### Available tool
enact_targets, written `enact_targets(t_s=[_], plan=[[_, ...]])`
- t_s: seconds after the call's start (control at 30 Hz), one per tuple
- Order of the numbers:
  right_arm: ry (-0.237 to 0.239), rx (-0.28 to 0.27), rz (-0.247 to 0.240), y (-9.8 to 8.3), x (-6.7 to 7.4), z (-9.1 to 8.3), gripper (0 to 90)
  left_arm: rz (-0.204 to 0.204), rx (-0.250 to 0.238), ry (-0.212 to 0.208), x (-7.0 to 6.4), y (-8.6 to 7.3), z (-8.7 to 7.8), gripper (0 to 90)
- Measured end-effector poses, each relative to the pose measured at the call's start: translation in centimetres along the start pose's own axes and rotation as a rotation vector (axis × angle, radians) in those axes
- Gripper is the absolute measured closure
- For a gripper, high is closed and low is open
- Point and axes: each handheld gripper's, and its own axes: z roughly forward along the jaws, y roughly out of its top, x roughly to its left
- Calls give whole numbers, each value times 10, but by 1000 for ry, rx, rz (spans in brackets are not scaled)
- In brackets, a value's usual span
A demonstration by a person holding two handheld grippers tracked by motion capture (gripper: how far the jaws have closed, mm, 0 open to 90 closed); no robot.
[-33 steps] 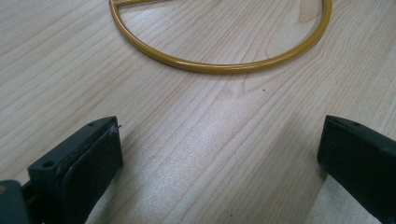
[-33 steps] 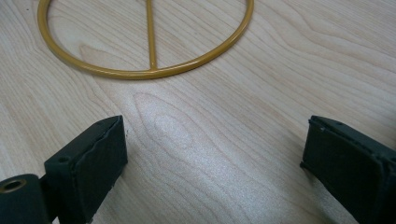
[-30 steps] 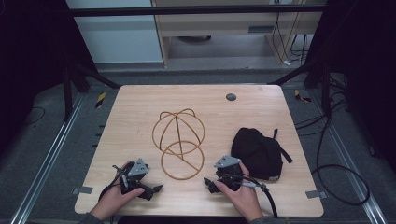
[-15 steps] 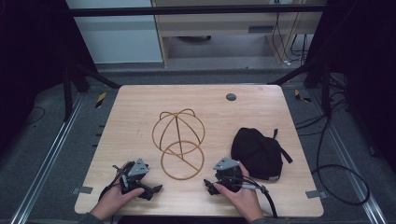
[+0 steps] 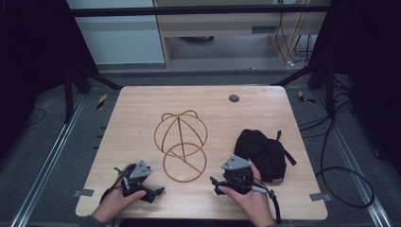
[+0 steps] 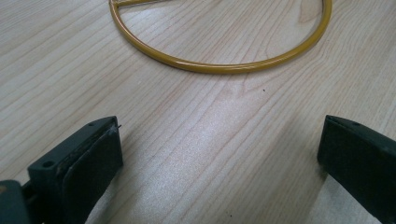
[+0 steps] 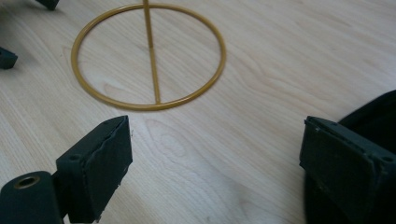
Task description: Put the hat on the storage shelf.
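Cap [image 5: 261,153] lies just beside right gripper [image 5: 215,184], untouched

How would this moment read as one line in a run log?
left gripper: open, resting on table | right gripper: open, resting beside black cap | wire hat stand: upright between grippers, untouched

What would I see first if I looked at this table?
Probably the golden wire hat stand in the middle of the wooden table, with its round ring lying flat and a wire dome above. Right of it lies a black cap. At the near edge, the left gripper and right gripper rest with jaws wide open, holding nothing.
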Motion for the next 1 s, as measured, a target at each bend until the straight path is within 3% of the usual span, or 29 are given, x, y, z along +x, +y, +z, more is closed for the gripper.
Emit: enact_targets(t_s=[0.13, 0.27, 0.4, 0.6, 0.63, 0.73, 0.77, 0.83, 0.9, 1.0], plan=[[-32, 26, -26, 11, -5, -15, 92, -1, 0, 1, 0, 0, 0, 0], [18, -6, 3, 23, -11, -35, 91, -1, 0, 1, 0, 0, 0, 0], [-3, 24, -39, 33, -17, -50, 144, -1, 0, 1, 0, 0, 0, 0], [4, 113, -68, 46, -30, -61, 191, -1, -1, 1, -1, 0, 0, 0], [-15, 160, -96, 51, -37, -64, 200, 0, -1, 1, -1, -1, -1, 0], [-28, 183, -102, 54, -45, -66, 216, -1, -1, 1, -1, -1, -1, 0], [-24, 216, -107, 60, -56, -72, 237, 0, -1, 1, -1, -1, -1, 0], [-38, 226, -112, 61, -60, -73, 237, -1, -1, 1, -1, -1, -1, 0], [-61, 271, -112, 66, -76, -80, 231, -1, -1, 1, -1, -1, -1, 0], [-73, 298, -100, 69, -88, -86, 213, -1, -1, 1, -1, -1, -1, 0]])
